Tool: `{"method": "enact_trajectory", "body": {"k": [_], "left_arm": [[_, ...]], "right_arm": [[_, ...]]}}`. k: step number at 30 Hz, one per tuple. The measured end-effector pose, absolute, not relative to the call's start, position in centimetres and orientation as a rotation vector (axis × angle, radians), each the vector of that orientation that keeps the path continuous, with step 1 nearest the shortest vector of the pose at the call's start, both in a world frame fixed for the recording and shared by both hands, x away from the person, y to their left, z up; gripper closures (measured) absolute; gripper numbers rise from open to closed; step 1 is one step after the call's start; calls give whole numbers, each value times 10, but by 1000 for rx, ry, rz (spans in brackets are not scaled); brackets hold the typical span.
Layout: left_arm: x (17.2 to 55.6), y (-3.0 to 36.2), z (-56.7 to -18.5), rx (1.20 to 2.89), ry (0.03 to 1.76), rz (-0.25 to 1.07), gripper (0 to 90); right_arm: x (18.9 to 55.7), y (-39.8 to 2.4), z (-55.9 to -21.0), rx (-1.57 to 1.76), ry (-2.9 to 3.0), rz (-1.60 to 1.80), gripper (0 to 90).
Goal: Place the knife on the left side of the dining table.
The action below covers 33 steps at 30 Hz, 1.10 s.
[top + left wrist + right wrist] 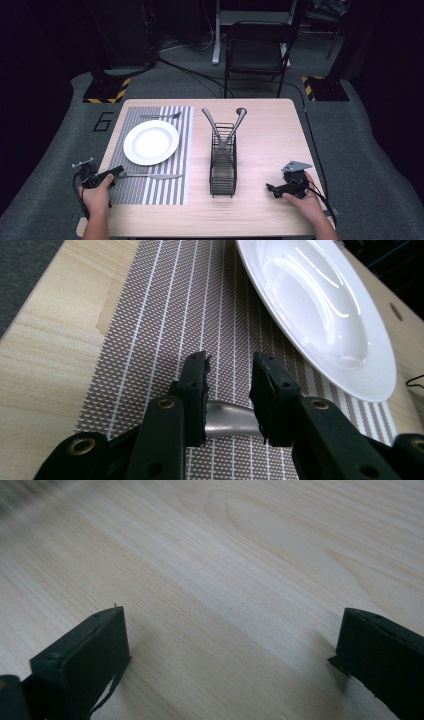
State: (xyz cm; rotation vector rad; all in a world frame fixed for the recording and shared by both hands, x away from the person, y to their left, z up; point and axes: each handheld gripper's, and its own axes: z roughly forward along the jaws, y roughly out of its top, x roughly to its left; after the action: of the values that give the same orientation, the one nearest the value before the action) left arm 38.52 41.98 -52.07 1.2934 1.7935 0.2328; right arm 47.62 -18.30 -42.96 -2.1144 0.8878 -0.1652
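Observation:
A silver knife lies on the striped placemat in front of the white plate. My left gripper rests low at the knife's handle end. In the left gripper view its jaws stand a little apart and the knife handle runs crosswise under the gap; I see no pad pressing on it. The plate sits just ahead on the placemat. My right gripper sits on the bare table at the front right, open with only wood between its fingers.
A fork lies on the placemat behind the plate. A black wire caddy stands mid-table with two utensils leaning out of it. A chair stands beyond the far table edge.

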Motion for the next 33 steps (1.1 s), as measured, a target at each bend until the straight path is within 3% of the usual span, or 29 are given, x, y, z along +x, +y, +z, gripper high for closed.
{"method": "enact_trajectory", "body": {"k": [13,23,33], "left_arm": [[385,412,-514,1332,1758,272,634],[386,383,-497,1475,1652,323,531],[389,352,-489,1607,1546,353,498]], "right_arm": [[476,-183,-430,-2113,887,-160,0],[476,-183,-430,-2113,887,-161,0],[476,-183,-430,-2113,887,-160,0]]}}
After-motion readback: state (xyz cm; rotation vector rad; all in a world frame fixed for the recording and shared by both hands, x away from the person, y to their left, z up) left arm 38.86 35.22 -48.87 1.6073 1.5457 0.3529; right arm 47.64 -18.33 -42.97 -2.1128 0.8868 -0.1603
